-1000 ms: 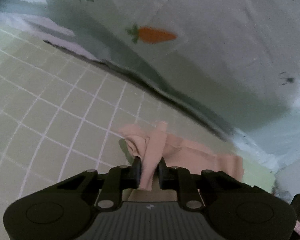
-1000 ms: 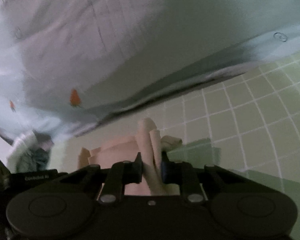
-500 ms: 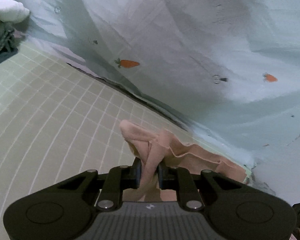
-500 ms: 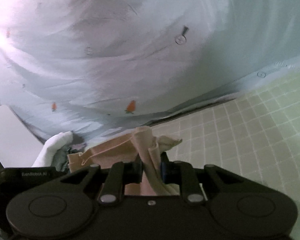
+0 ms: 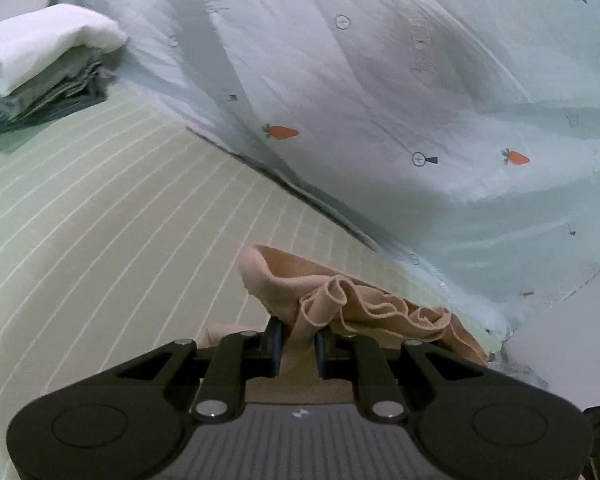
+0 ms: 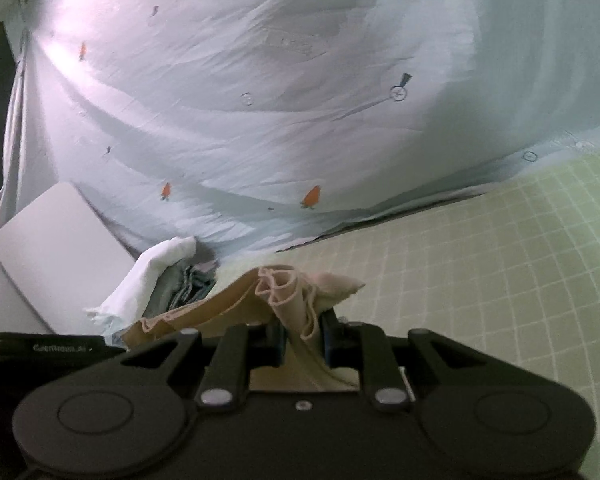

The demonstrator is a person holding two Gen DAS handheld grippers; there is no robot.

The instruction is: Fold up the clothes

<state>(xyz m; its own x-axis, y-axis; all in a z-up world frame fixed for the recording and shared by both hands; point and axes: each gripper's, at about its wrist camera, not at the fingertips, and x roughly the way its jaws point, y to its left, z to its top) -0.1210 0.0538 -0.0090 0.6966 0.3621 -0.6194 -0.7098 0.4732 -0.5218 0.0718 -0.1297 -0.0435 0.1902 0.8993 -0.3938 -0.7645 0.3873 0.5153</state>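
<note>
Here, two grippers [image 5: 298,338] [image 6: 303,334], one peach garment [image 5: 340,304]

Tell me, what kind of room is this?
Probably a bedroom: a green checked sheet like a bed's, a pale carrot-print cloth behind it, and a pile of folded clothes at one side.

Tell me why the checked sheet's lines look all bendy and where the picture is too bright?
Left wrist view: the fisheye lens curves the green checked sheet's lines and darkens the corners. Right wrist view: glare whitens the carrot-print cloth at upper left; the pink garment looks slightly soft.
</note>
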